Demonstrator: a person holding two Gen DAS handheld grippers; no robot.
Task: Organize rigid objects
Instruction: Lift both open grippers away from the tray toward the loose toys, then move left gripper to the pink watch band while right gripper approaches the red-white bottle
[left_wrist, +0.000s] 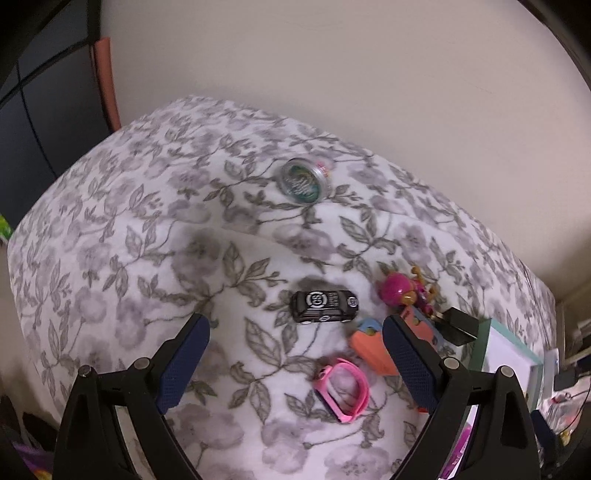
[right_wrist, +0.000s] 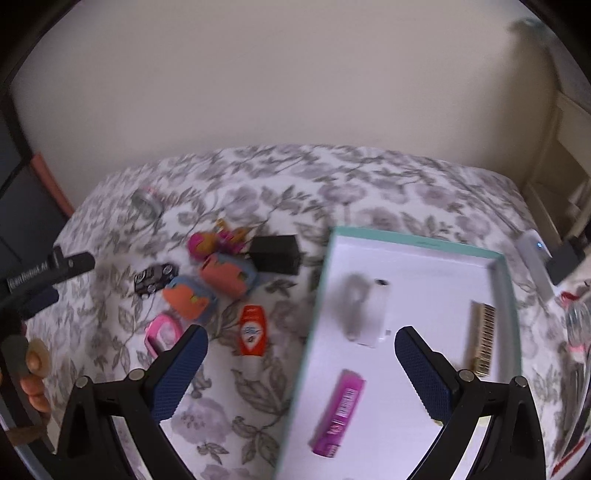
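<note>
**Both tongs open above a half-sorted bed**

The left tongs (left_wrist: 295, 363) hung wide open and empty over the flowered bed (left_wrist: 129, 229); nearest them lay the pink watch (left_wrist: 343, 387), just ahead between the tips and a little to the right. Beyond it sat the black toy car (left_wrist: 324, 305) — small, stiff and probably light, best pinched across its narrow sides, though its glossy shell might slip. Farther off, near the wall, a round clear tub (left_wrist: 304, 181) lay well apart from the rest.

The right tongs (right_wrist: 301, 363) were likewise spread wide, holding nothing, poised over the near edge of the teal-rimmed box (right_wrist: 502, 280). Inside it lay a pink tube (right_wrist: 341, 411), a white adapter (right_wrist: 373, 317) and a tan brush (right_wrist: 484, 338) — blurred, so details escaped. Left of the box waited an orange bottle (right_wrist: 252, 329), then two orange-and-blue toys (right_wrist: 188, 295), then a black block (right_wrist: 275, 254).
</note>
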